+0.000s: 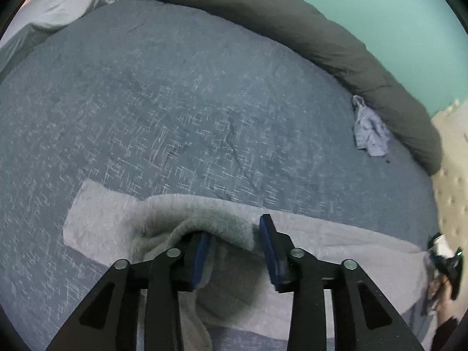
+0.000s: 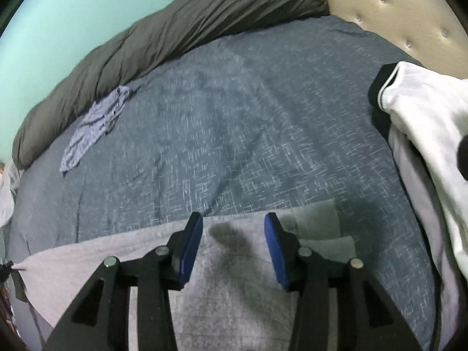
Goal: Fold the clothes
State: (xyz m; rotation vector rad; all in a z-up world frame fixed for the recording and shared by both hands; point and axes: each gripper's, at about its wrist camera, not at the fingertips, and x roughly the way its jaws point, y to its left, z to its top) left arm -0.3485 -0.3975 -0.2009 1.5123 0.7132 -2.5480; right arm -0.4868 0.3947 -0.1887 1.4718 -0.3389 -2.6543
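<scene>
Two grippers are over the bed, and both of yours stand with their jaws spread. Your left gripper (image 1: 234, 251) has nothing clamped: a raised, fuzzy fold of the grey garment (image 1: 336, 248) bulges up between the blue pads, draping over the left pad (image 1: 200, 260), while the right pad stands clear beside it. Your right gripper (image 2: 234, 248) is just as wide apart and hangs above the flat part of the same grey garment (image 2: 87, 269), holding nothing; whether its tips touch the cloth cannot be told. The garment lies spread along the near edge of the blue patterned bedspread (image 1: 175, 102). Well apart from it, a small crumpled pale blue cloth (image 1: 369, 131) sits at the far edge of the bed, against the dark grey rolled duvet (image 1: 292, 23). A white garment (image 2: 424, 134) is heaped at the bed's right edge near the tufted headboard (image 2: 395, 8).
</scene>
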